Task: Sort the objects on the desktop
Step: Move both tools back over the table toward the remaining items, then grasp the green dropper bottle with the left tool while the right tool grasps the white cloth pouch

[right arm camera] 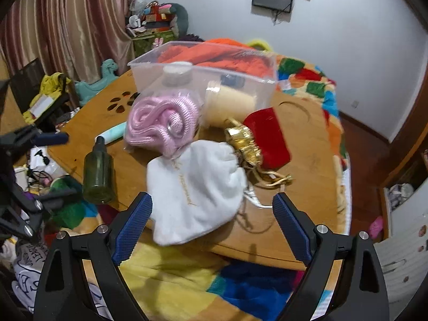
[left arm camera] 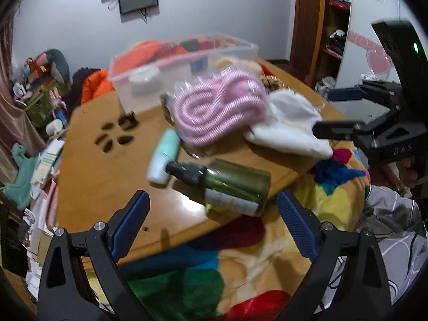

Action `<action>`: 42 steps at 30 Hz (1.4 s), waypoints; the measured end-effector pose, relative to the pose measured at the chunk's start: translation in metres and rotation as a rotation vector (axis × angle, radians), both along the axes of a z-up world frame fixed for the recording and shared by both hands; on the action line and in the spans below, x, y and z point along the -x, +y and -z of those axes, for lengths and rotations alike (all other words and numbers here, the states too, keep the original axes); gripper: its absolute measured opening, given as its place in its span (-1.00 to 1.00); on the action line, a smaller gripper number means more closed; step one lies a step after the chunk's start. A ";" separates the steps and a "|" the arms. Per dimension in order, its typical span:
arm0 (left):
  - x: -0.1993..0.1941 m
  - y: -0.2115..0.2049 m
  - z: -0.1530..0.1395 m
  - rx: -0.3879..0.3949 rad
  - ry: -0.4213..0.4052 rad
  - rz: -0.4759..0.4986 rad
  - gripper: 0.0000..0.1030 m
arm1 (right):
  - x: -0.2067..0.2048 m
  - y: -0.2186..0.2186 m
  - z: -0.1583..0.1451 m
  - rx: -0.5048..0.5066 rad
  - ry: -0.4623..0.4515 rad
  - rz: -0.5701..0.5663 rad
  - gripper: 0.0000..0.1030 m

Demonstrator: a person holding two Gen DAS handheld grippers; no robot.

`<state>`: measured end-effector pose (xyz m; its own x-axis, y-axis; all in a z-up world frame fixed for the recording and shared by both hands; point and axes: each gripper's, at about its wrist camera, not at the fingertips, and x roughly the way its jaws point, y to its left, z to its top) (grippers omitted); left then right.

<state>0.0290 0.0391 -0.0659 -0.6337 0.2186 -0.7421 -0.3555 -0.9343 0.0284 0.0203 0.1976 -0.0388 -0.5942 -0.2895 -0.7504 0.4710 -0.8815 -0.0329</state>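
Note:
A green glass spray bottle lies on the wooden table, just ahead of my open, empty left gripper. Beside it lies a mint tube. A pink coiled cord in a clear bag and a white cloth pouch lie behind. A clear plastic bin stands at the back with a jar inside. My right gripper is open and empty, just in front of the white pouch. The bottle, pink cord, a red pouch and a gold ornament also show there.
A cream cylinder lies against the bin. A colourful blanket hangs over the table's near edge. Clutter lines the floor on the left, by a curtain. The right gripper shows in the left wrist view.

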 end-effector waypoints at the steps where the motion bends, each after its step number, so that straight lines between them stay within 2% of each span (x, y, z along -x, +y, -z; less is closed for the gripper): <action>1: 0.001 0.002 0.002 -0.002 -0.008 0.004 0.88 | 0.003 -0.001 0.002 0.014 -0.013 -0.008 0.75; 4: 0.005 0.009 0.010 -0.016 -0.043 0.012 0.88 | 0.012 -0.004 0.009 0.033 -0.050 -0.024 0.75; 9: 0.017 0.019 0.018 -0.015 -0.072 0.007 0.88 | 0.025 -0.019 0.024 -0.026 -0.065 -0.052 0.75; 12: 0.024 0.018 0.022 -0.039 -0.093 -0.020 0.88 | 0.030 -0.023 0.032 -0.042 -0.074 -0.070 0.75; 19: 0.026 0.013 0.018 -0.050 -0.045 -0.092 0.88 | 0.039 -0.021 0.037 -0.008 -0.080 -0.074 0.72; 22: 0.026 0.009 0.019 -0.060 -0.033 -0.112 0.84 | 0.040 -0.024 0.042 -0.022 -0.081 -0.093 0.61; 24: 0.028 0.008 0.020 -0.065 -0.039 -0.117 0.66 | 0.039 -0.025 0.042 -0.020 -0.071 -0.099 0.53; 27: 0.029 0.008 0.019 -0.052 -0.025 -0.125 0.52 | 0.036 -0.023 0.042 -0.004 -0.068 -0.102 0.38; 35: 0.029 0.002 0.018 -0.064 -0.008 -0.147 0.52 | 0.031 -0.017 0.037 0.030 -0.066 -0.102 0.04; 37: 0.027 0.000 0.015 -0.063 0.005 -0.151 0.52 | 0.031 -0.012 0.035 0.070 -0.091 -0.104 -0.10; 42: 0.024 -0.003 0.005 -0.056 0.050 -0.164 0.52 | 0.035 -0.001 0.032 0.158 -0.145 -0.098 -0.26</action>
<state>0.0055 0.0364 -0.0704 -0.6999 0.1498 -0.6984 -0.1979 -0.9802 -0.0119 -0.0149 0.1969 -0.0706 -0.4469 -0.4615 -0.7664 0.5446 -0.8199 0.1762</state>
